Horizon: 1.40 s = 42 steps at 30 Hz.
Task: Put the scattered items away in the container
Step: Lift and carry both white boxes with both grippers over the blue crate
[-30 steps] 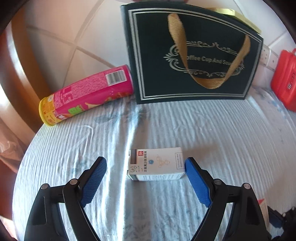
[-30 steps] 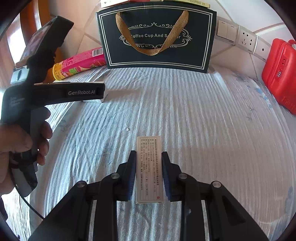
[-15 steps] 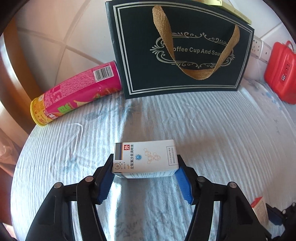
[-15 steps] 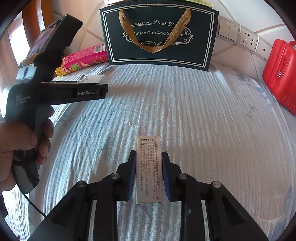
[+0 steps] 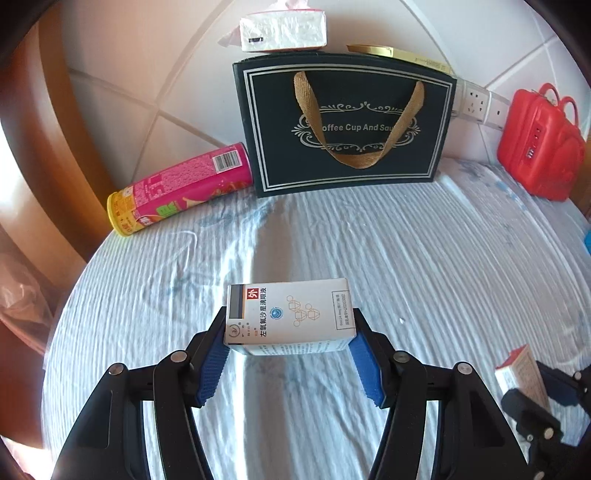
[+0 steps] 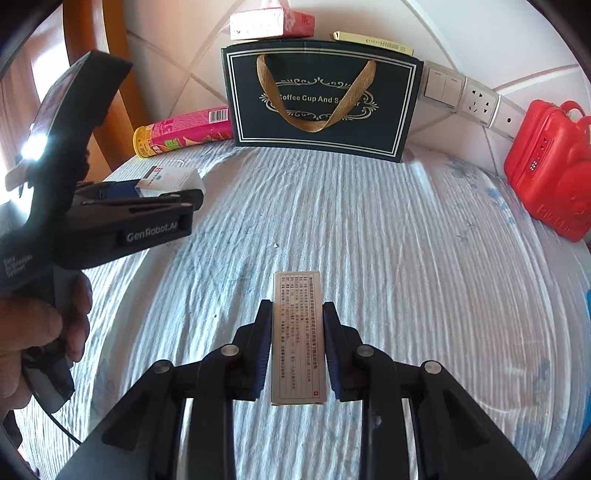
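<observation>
My left gripper (image 5: 290, 345) is shut on a white eye-drop box (image 5: 290, 314) and holds it above the bed sheet. My right gripper (image 6: 298, 332) is shut on a narrow beige medicine box (image 6: 298, 336), also lifted. A dark gift bag (image 5: 345, 122) with gold ribbon handles stands upright at the back wall; it also shows in the right wrist view (image 6: 321, 99). A pink chip can (image 5: 177, 190) lies on its side left of the bag. The left gripper with its box (image 6: 168, 179) appears at the left of the right wrist view.
A tissue pack (image 5: 282, 29) and a gold box (image 5: 399, 55) stick up from the bag's top. A red case (image 5: 541, 144) stands at the right by wall sockets (image 6: 476, 101). A wooden bed frame (image 5: 48, 122) curves along the left.
My left gripper closed on the white box and lifted it, pulling back from the bag. My right gripper kept its box and rose slightly.
</observation>
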### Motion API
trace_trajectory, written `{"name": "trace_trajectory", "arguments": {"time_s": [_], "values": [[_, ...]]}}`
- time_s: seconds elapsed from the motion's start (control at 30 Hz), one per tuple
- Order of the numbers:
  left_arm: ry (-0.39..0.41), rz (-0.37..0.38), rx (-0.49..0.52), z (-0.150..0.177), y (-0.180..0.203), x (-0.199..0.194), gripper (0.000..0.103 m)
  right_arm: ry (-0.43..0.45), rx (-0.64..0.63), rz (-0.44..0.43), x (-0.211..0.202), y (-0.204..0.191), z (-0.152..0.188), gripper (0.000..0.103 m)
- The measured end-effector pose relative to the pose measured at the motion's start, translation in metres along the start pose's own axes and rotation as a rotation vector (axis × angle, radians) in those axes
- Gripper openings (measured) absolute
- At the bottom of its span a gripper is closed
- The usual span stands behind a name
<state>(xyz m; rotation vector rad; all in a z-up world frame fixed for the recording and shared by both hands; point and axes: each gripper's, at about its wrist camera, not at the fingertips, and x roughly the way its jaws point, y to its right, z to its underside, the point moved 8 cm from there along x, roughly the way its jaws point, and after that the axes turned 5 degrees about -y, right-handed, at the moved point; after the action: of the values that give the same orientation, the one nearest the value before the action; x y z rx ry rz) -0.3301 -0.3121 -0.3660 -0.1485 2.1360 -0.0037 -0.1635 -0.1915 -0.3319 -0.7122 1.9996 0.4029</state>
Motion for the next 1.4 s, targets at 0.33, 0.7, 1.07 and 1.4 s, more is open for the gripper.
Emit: {"name": "trace_trajectory", "arguments": {"time_s": [0.33, 0.7, 1.07, 1.4], "values": [[0.01, -0.008, 0.011, 0.035, -0.003, -0.1, 0.06, 0.021, -0.033, 0.006, -0.101, -0.007, 0.022, 0.025], [0.042, -0.011, -0.04, 0.07, -0.004, -0.222, 0.06, 0.046, -0.043, 0.001, -0.204, -0.025, 0.051, 0.025], [0.109, 0.023, 0.022, 0.094, 0.021, -0.314, 0.061, 0.08, -0.028, -0.015, -0.286, -0.033, 0.088, 0.025], [0.161, 0.005, 0.042, 0.104, 0.038, -0.358, 0.061, 0.116, 0.01, 0.017, -0.331, -0.016, 0.099, 0.025]]}}
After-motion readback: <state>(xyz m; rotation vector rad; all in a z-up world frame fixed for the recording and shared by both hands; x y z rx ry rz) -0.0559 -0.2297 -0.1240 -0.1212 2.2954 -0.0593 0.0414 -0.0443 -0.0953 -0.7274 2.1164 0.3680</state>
